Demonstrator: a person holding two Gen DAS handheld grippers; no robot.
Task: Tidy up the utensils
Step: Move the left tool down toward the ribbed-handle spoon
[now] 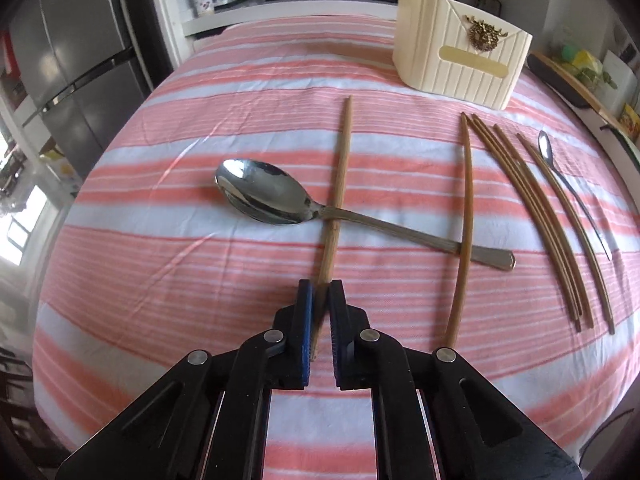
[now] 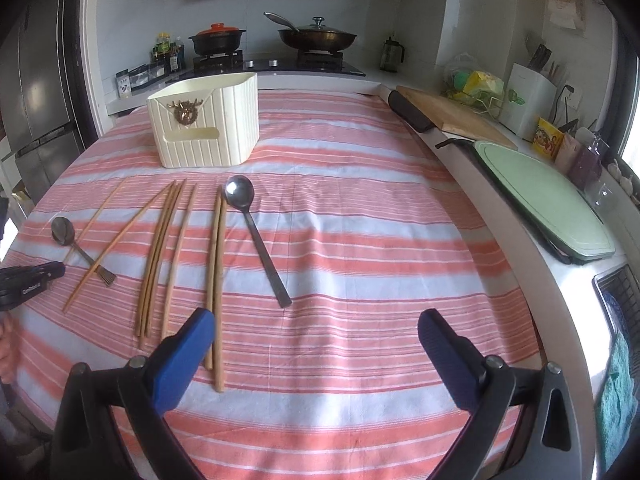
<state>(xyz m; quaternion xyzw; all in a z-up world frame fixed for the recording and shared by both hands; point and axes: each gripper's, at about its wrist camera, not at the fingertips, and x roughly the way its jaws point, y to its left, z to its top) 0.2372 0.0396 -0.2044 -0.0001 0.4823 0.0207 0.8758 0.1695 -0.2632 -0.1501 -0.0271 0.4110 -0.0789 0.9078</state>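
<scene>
Now the left gripper (image 1: 320, 292) pinches the near end of a chopstick (image 1: 340, 196) lying across the big spoon (image 1: 280, 200); lifting could drag that spoon. Right gripper (image 2: 316, 332) hangs wide open, empty. Cream holder (image 1: 460, 60) waits far right.

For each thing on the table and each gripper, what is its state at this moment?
left gripper: shut on a chopstick
chopstick: gripped at its near end, lying across the big spoon's handle
big spoon: flat on the cloth, bowl up
right gripper: open, holding nothing
cream box: upright, open at the top
other chopsticks: loose on the cloth
slim spoon: flat on the cloth
</scene>
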